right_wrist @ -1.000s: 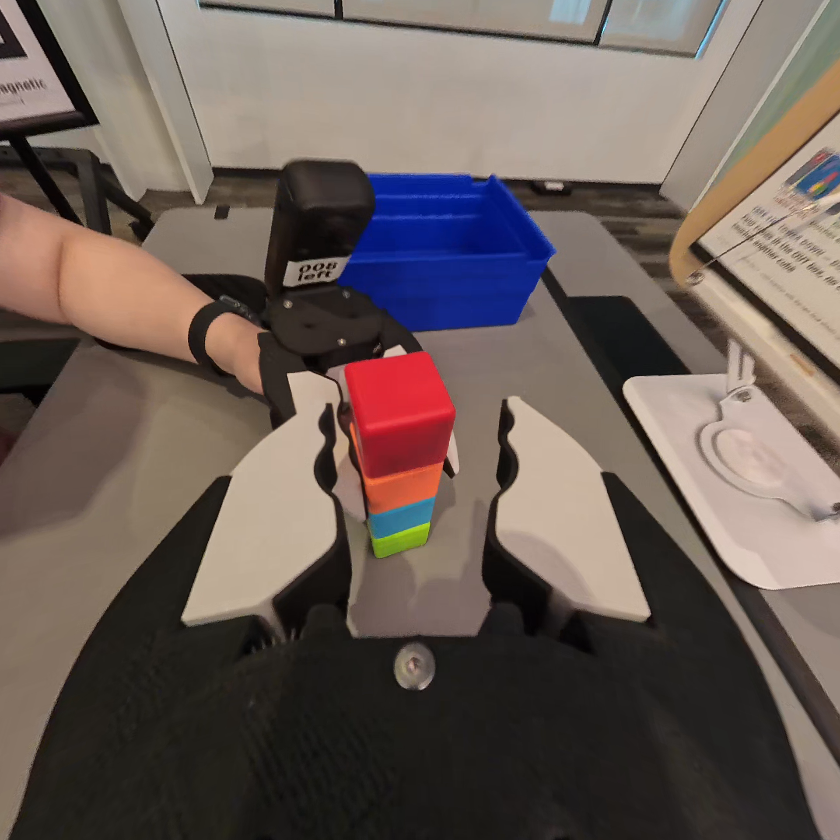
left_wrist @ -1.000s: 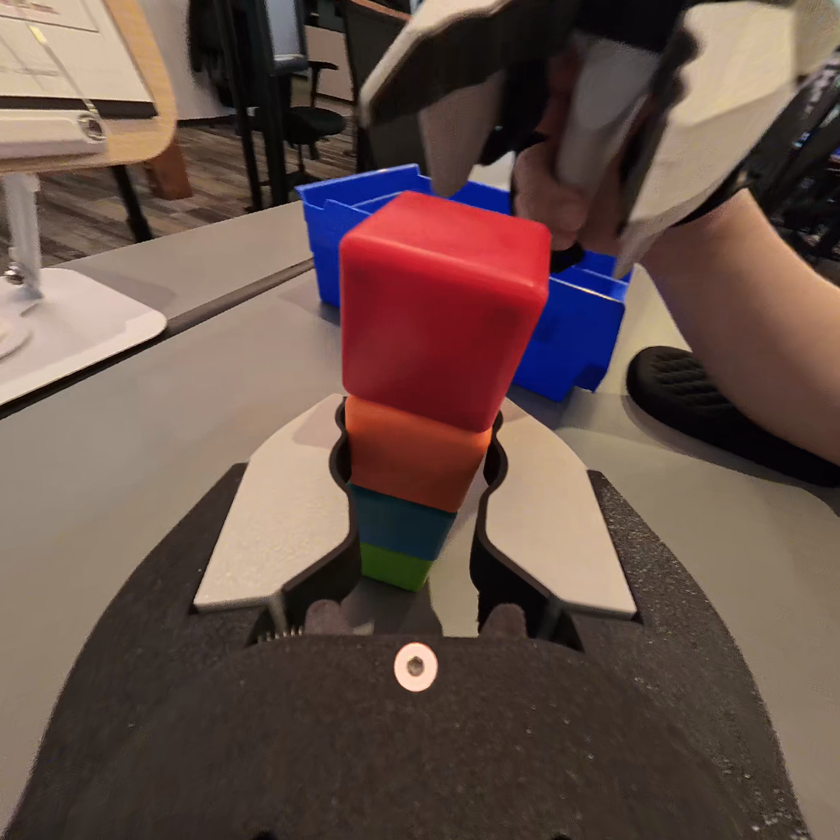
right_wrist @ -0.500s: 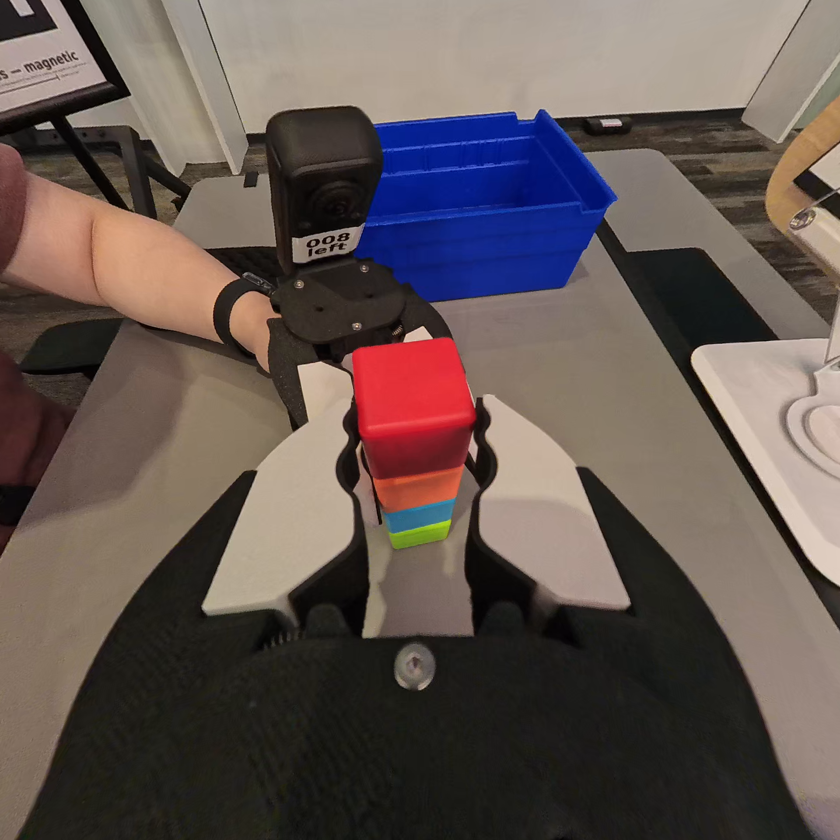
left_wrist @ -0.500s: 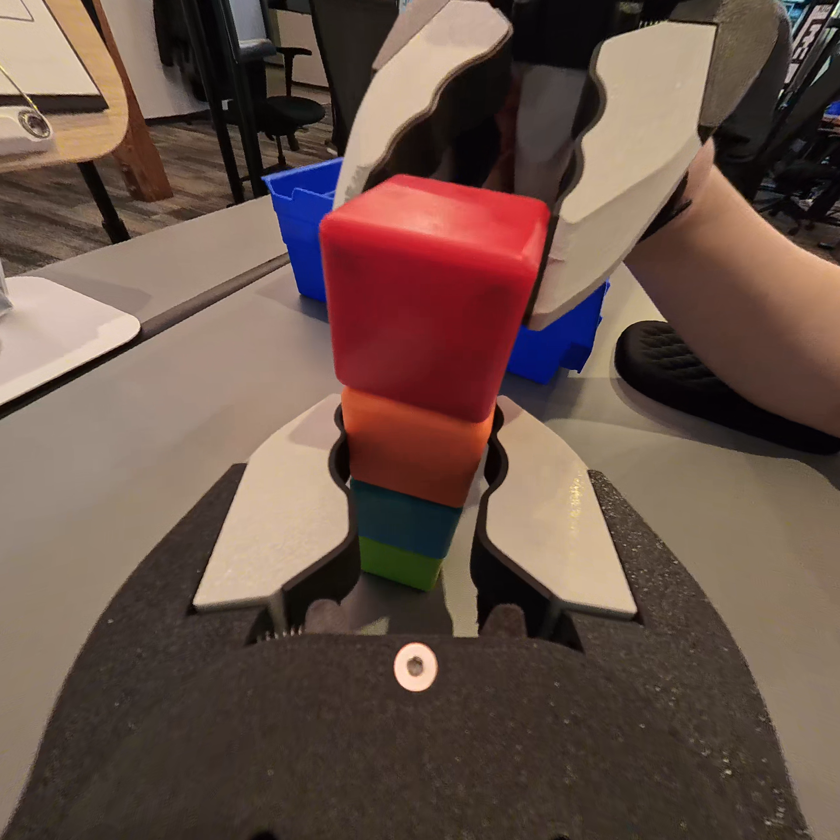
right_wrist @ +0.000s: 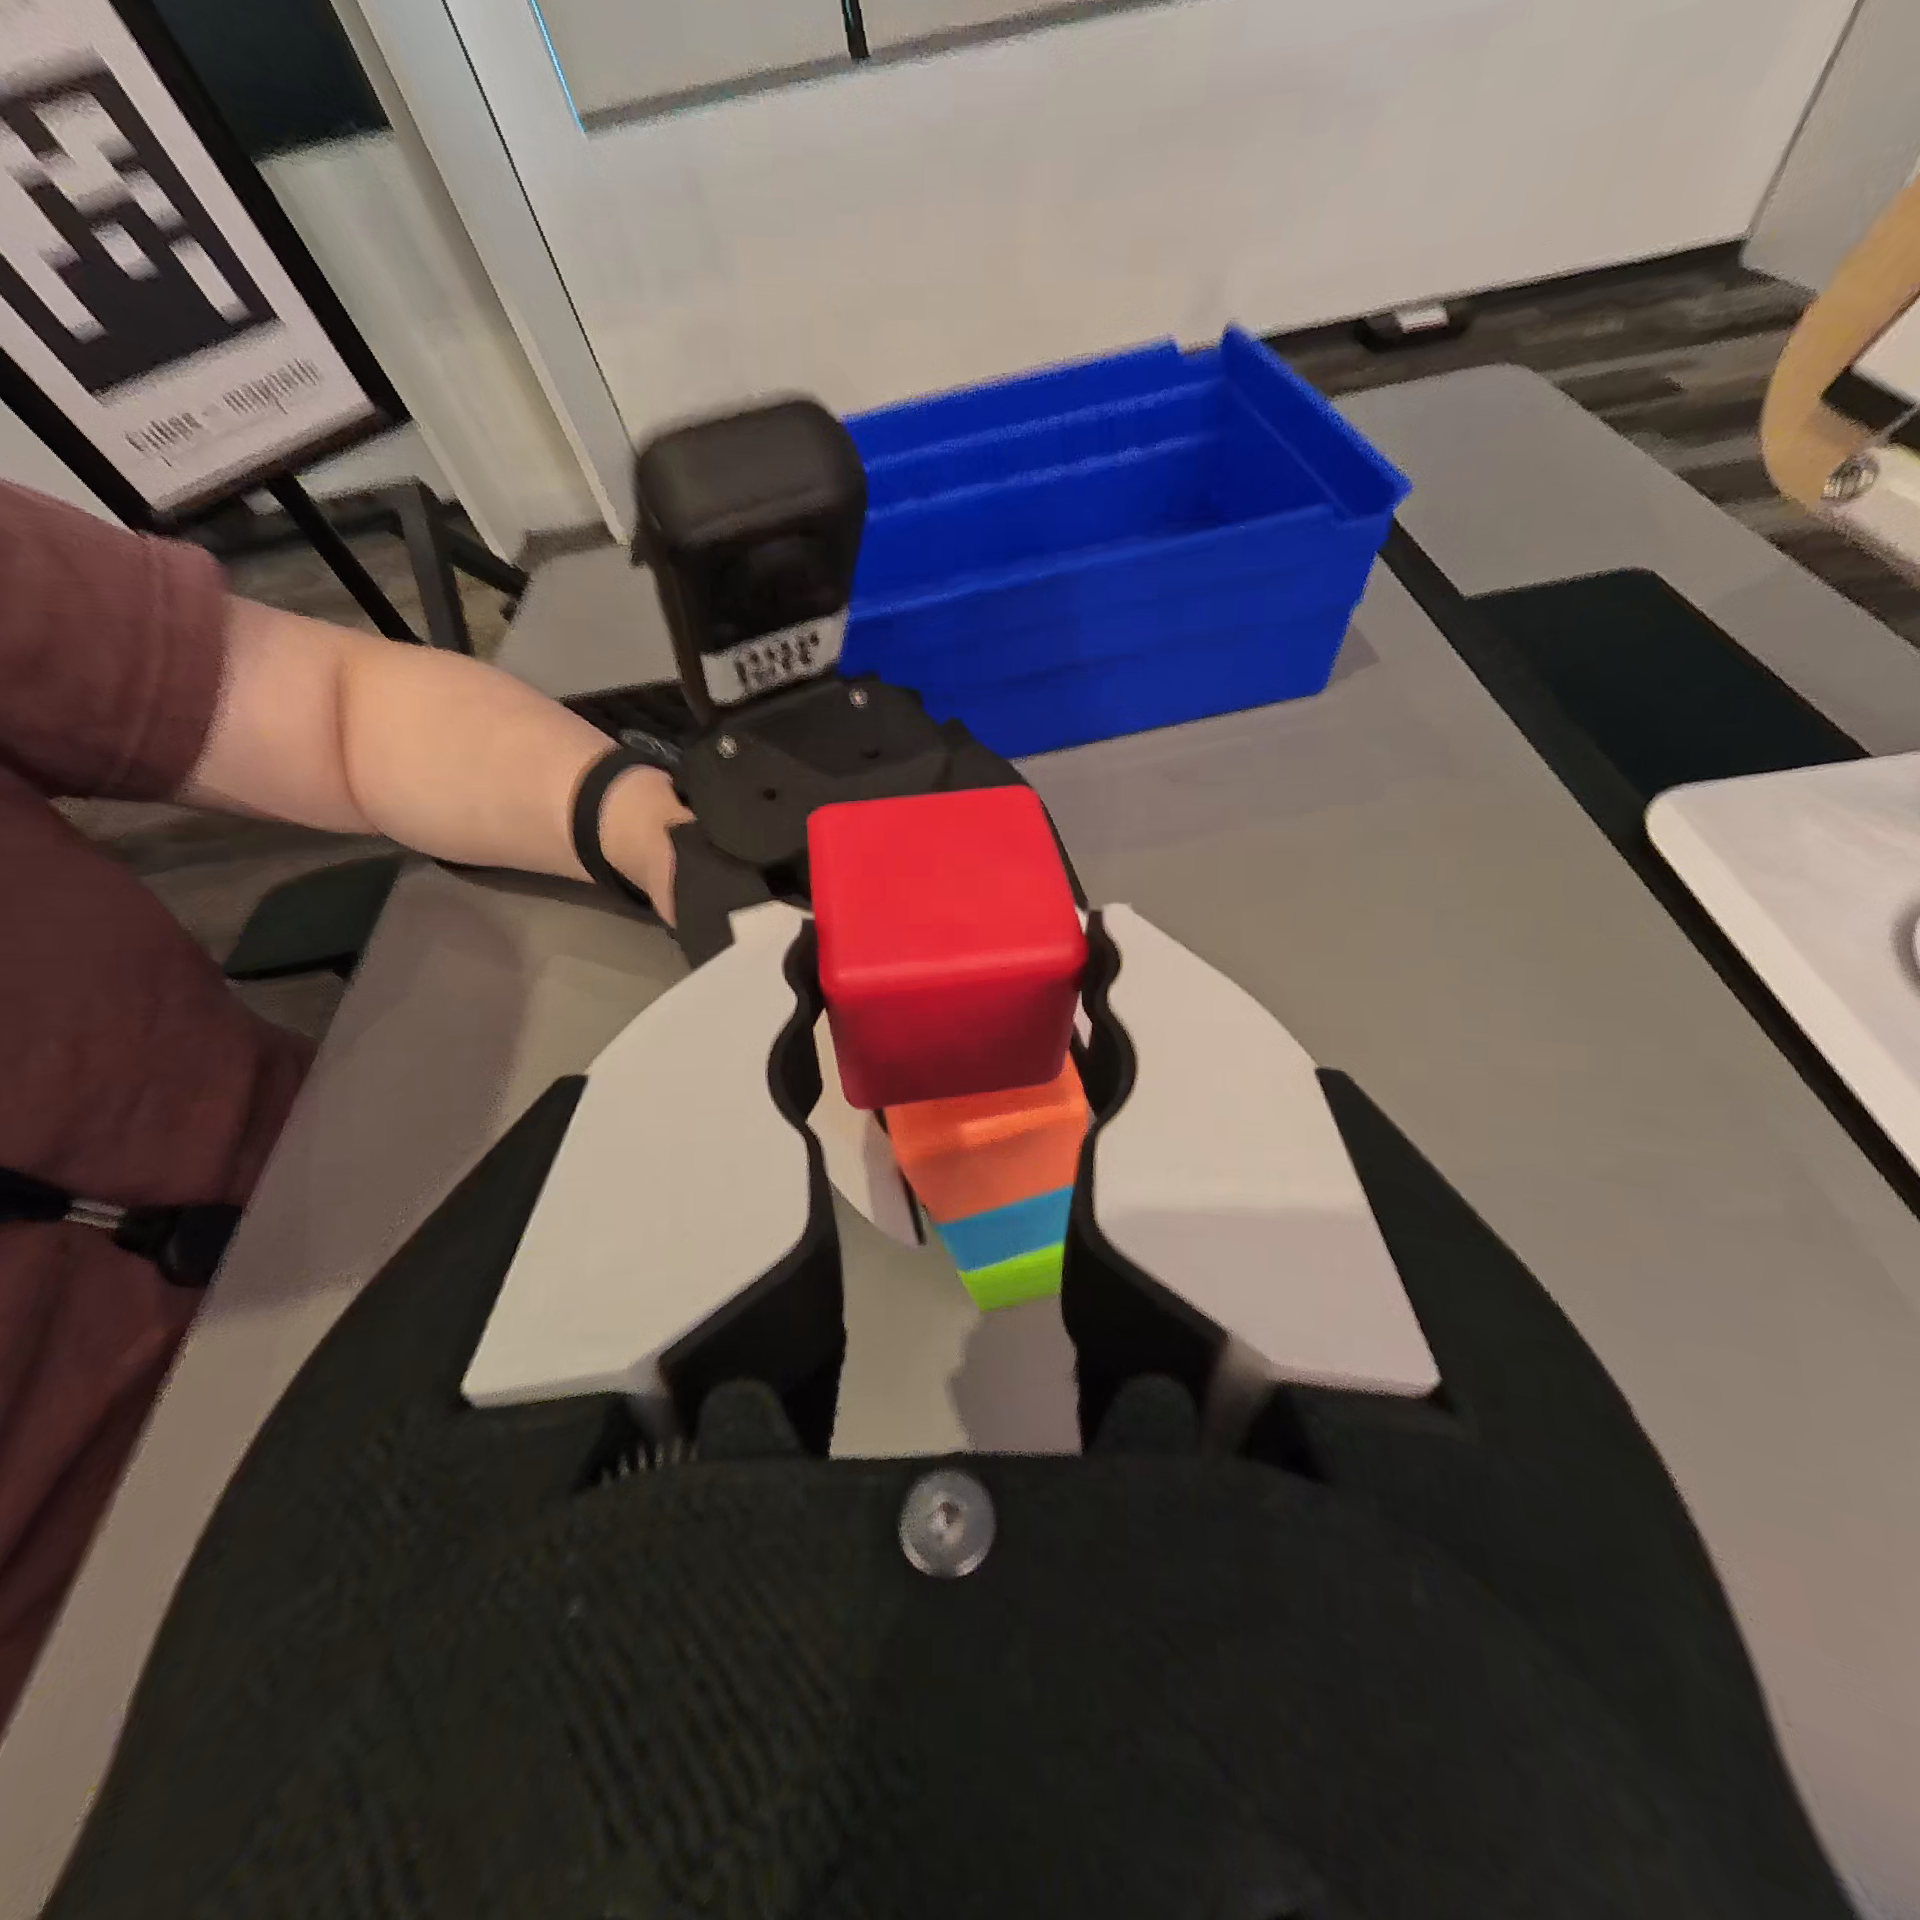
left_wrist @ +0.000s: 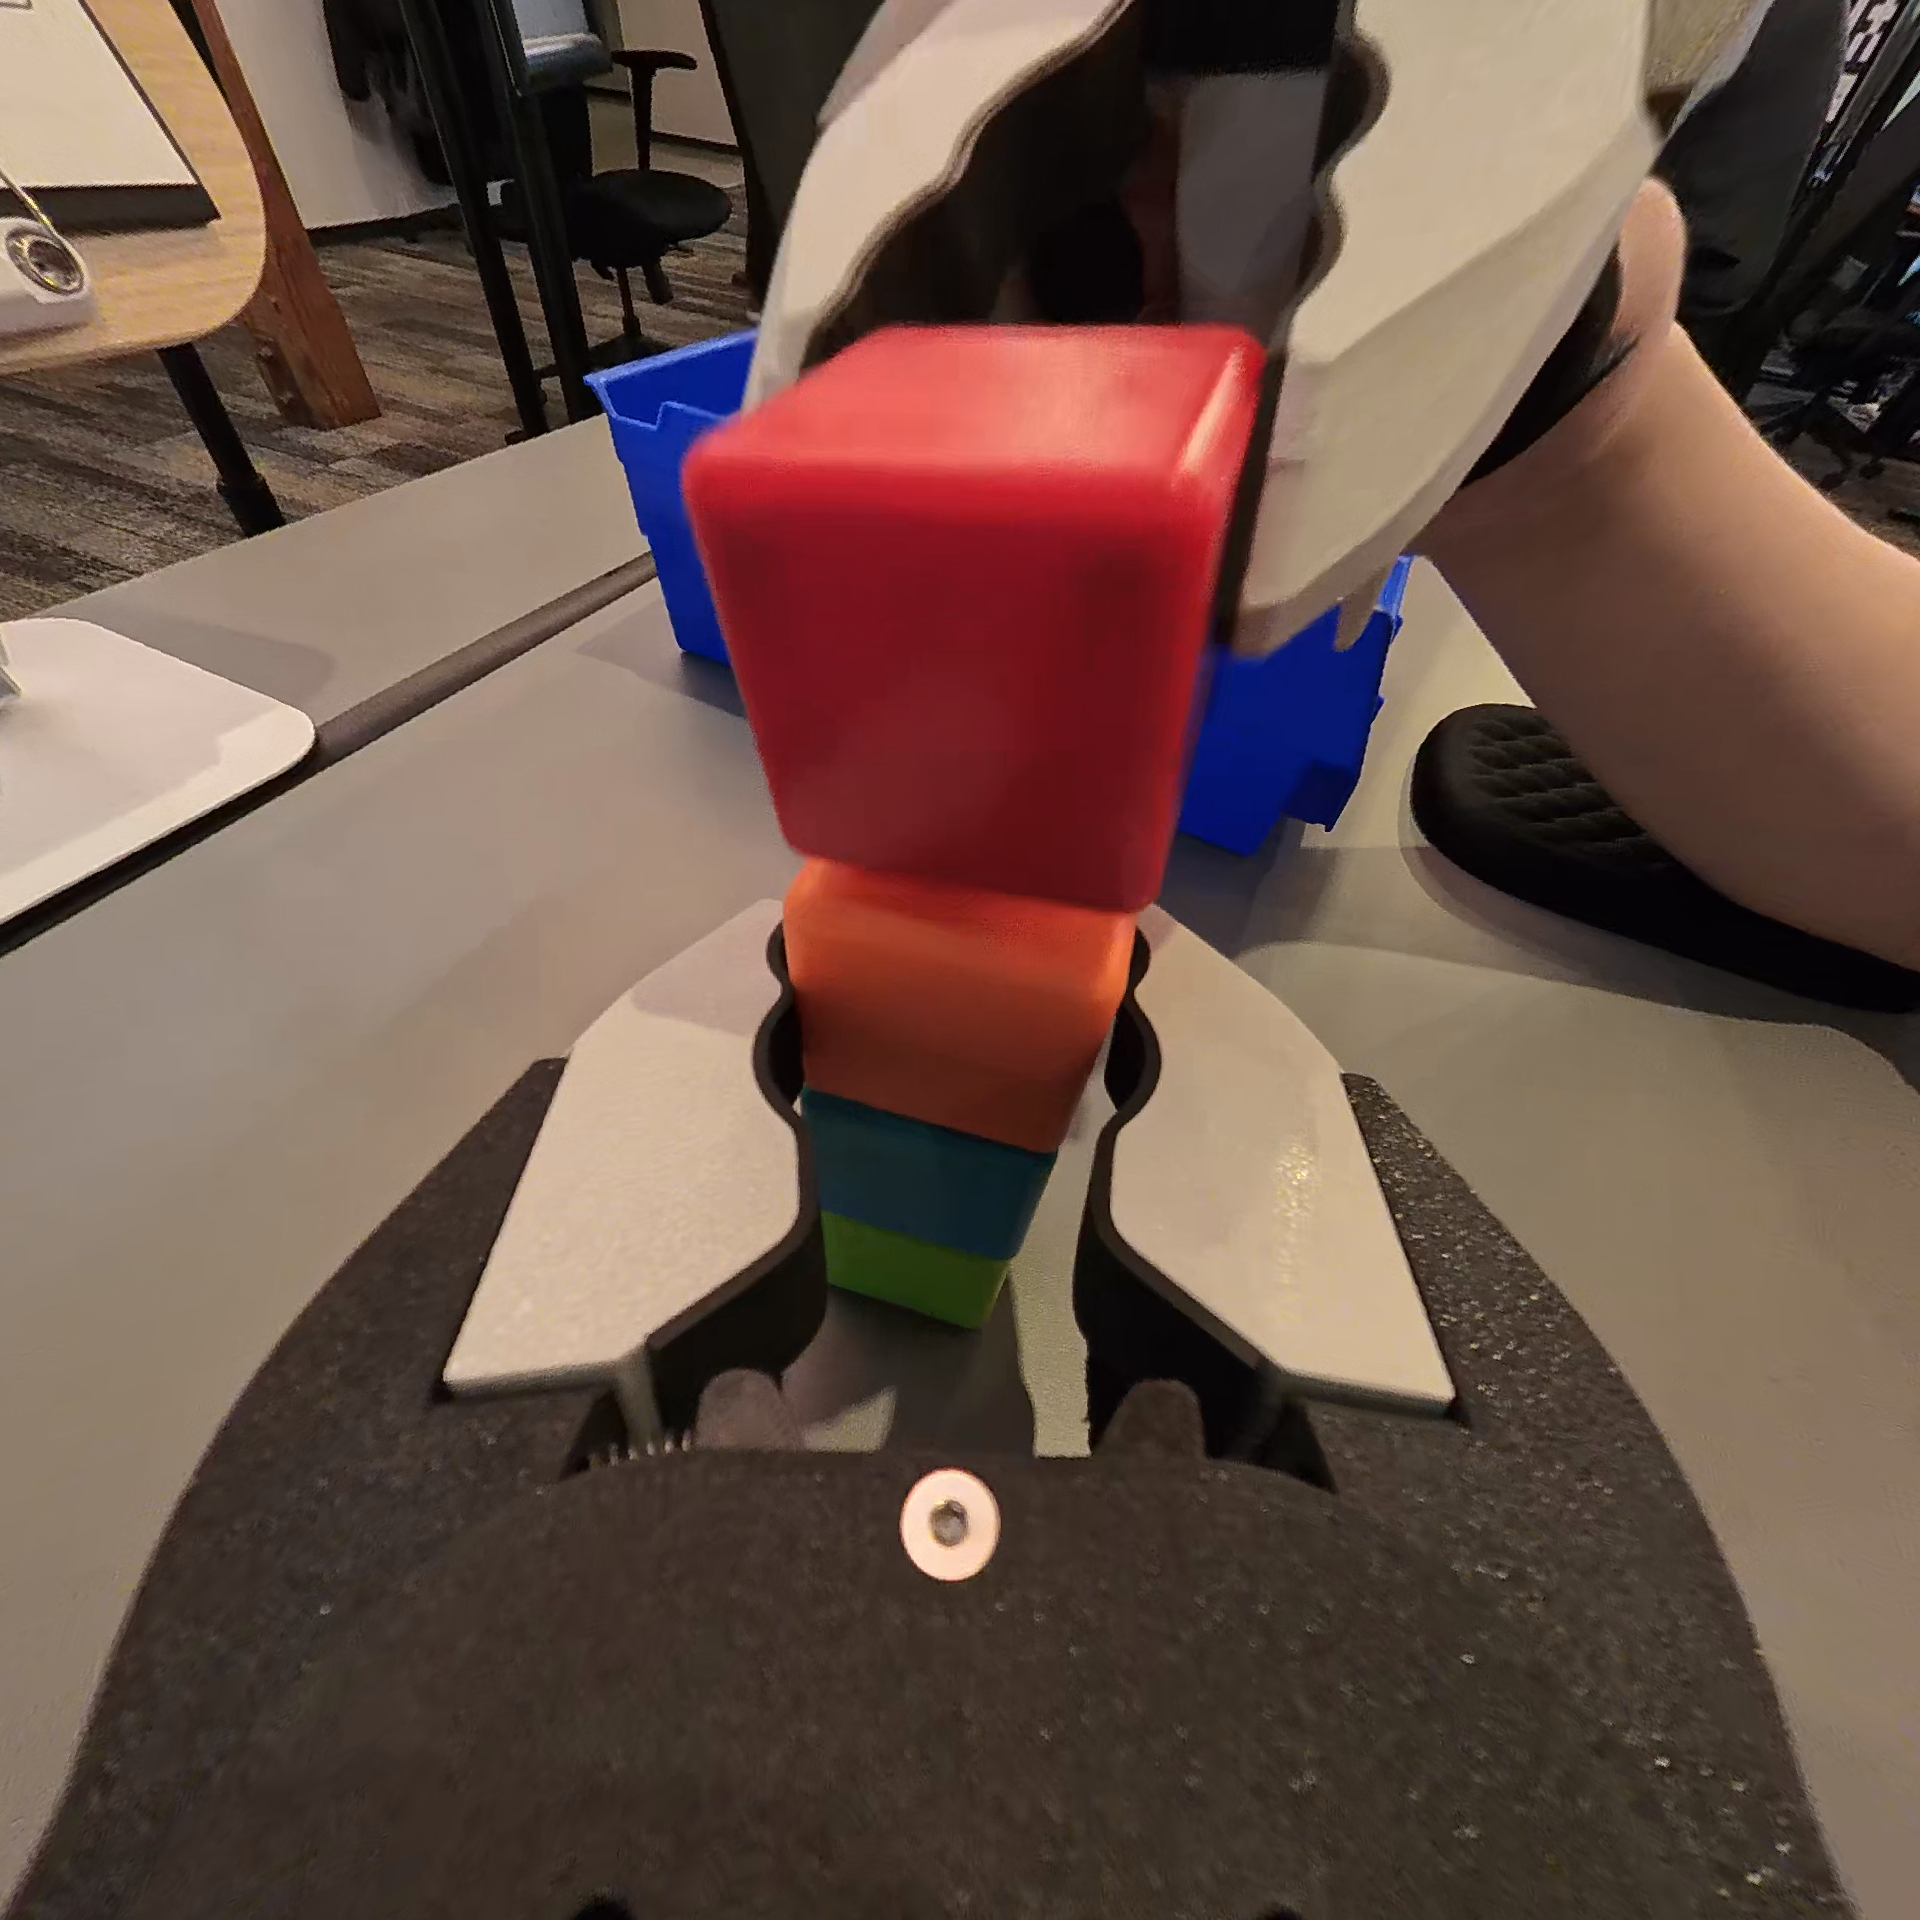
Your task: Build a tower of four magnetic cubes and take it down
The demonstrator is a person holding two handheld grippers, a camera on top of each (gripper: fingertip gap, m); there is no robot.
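Now the right gripper (right_wrist: 948, 997) has closed onto the red cube (right_wrist: 940, 935) — left gripper (left_wrist: 956, 1049) still clamps the orange cube (left_wrist: 951, 1003).

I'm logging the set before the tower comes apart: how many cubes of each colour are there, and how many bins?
Red plastic cube, top of the tower: 1
Orange plastic cube: 1
Blue plastic cube: 1
Green plastic cube, bottom: 1
Blue plastic bin: 1
Total: 5 things, 4 of them cubes.
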